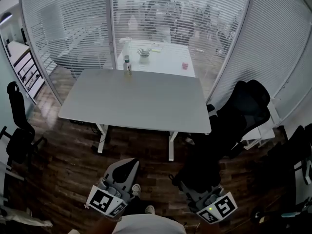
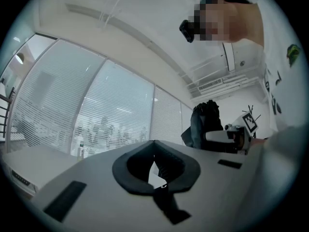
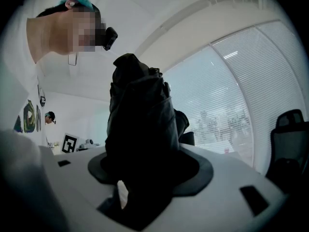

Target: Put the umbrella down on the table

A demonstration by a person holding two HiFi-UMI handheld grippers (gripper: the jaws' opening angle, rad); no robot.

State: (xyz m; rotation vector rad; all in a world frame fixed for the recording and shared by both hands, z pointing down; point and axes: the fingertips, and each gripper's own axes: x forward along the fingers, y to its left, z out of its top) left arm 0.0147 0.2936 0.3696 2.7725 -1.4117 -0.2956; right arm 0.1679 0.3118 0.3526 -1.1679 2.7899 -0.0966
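A pale grey surface [image 1: 136, 104] on white legs stands in the middle of the room, on a dark wooden floor [image 1: 63, 169]. Its top is almost bare. One small bottle [image 1: 127, 65] stands upright at the far edge, close to the glass wall [image 1: 161, 13]. White blinds cover that wall from side to side. Beyond the glass is a second, white table [image 1: 168, 57] with a few small items that are too small to name. A black office chair [image 1: 246, 108] sits just off the right end of the surface, and another black chair [image 1: 17, 130] stands well apart on the left. A white shelf unit [image 1: 27, 69] lines the far left wall.

The person stands at the near side, short of the surface, with shoes [image 1: 136, 190] showing at the bottom of the head view. The right gripper [image 1: 202, 191] has its fingers clamped on the umbrella [image 3: 140, 124]. The umbrella is black and folded, and it rises upright out of the grip. In the head view it hangs over the floor, near the front right leg of the surface, and does not touch the top.

The left gripper [image 1: 123, 168] is held beside it, also over the floor. Its fingers are drawn together with nothing between them, and only a thin sliver of light shows at the seam.
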